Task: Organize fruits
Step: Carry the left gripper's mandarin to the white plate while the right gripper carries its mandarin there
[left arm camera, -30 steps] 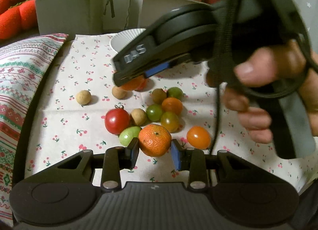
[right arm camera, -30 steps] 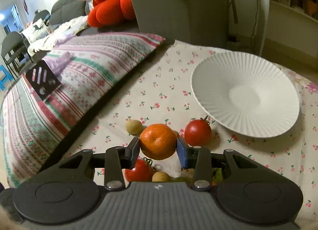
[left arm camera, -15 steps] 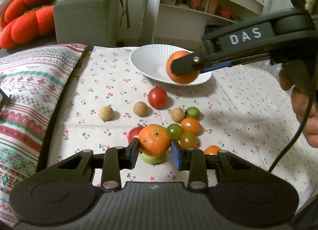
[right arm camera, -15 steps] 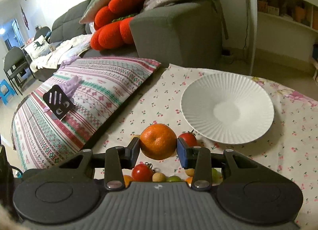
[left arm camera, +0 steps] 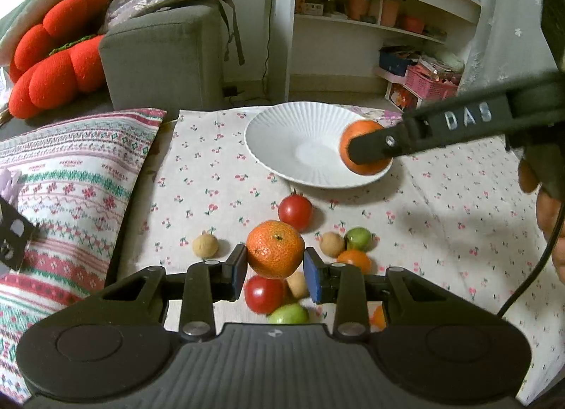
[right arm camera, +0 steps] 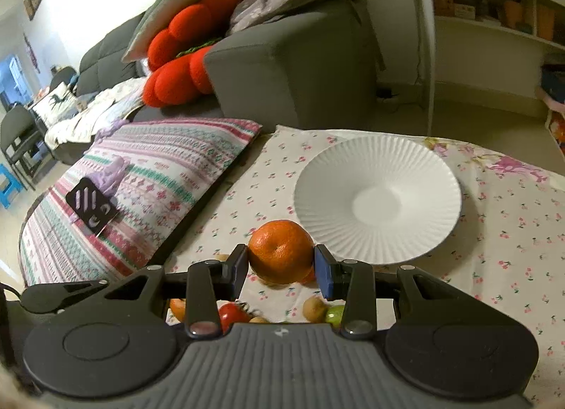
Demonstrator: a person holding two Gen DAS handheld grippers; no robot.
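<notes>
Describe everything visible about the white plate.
The white plate is round and shallow, with fine ridges fanning from a smooth centre to its rim; it looks like glazed ceramic. It rests flat on the cherry-print cloth, at the far end beyond the loose fruit. Nothing lies in it. In the left wrist view the right claw holds an orange over its right edge.

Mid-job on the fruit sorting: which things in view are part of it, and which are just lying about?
Job:
- left gripper, mandarin clamped
- right gripper, second mandarin clamped
- white plate
- loose tomatoes

Lying about:
- patterned cushion
- red pillow
- sofa
- shelf
</notes>
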